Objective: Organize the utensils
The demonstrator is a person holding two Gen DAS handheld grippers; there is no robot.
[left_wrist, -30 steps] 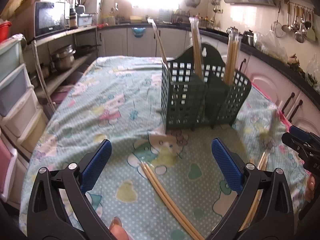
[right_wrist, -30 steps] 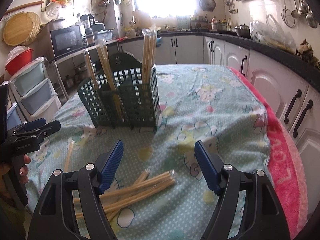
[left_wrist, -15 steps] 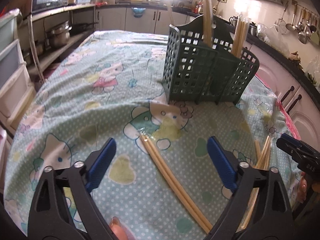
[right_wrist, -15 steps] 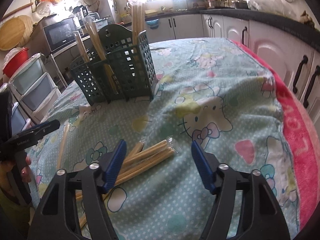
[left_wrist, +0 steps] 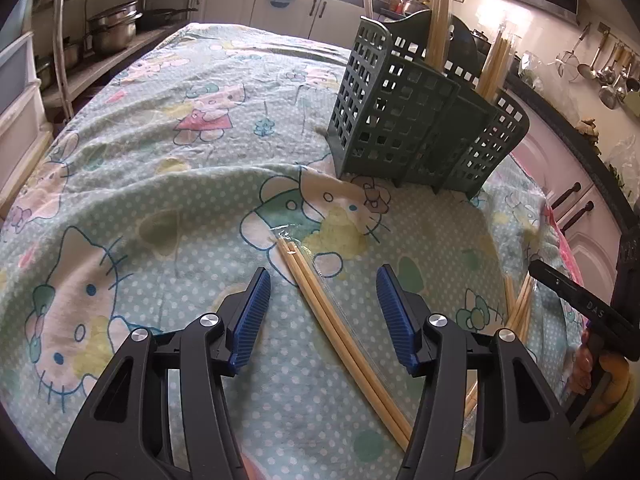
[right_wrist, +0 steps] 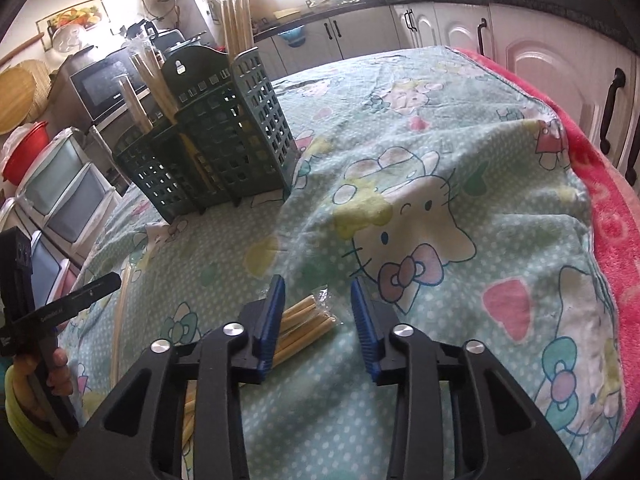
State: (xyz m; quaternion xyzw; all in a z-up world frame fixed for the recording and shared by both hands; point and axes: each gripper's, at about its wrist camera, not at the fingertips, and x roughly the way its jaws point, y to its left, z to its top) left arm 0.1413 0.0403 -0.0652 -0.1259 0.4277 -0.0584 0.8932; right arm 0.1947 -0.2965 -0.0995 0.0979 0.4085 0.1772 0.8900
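Note:
A pair of wooden chopsticks in a clear sleeve (left_wrist: 340,332) lies on the cartoon-print cloth, running between the blue pads of my left gripper (left_wrist: 324,312). Its jaws are closing; the pads stand clear of the sticks on both sides. My right gripper (right_wrist: 318,322) hangs low over a bundle of wrapped chopsticks (right_wrist: 308,322), whose tips lie between its closing jaws; the right pad is apart from them. A dark green slotted caddy (left_wrist: 416,128) (right_wrist: 224,148) stands farther back, upright, with chopsticks in its compartments. One loose chopstick (right_wrist: 120,312) lies left of the bundle.
White cabinets with dark handles (right_wrist: 610,116) run along the right, past a red blanket edge (right_wrist: 612,216). Plastic drawers (right_wrist: 68,196) and a shelf with pots (left_wrist: 112,32) stand to the left. Each gripper shows in the other's view, held in a hand (left_wrist: 600,360).
Both grippers have sunk toward the cloth and tilted further down. Their jaws have narrowed around the chopsticks lying under them. The caddy has not moved.

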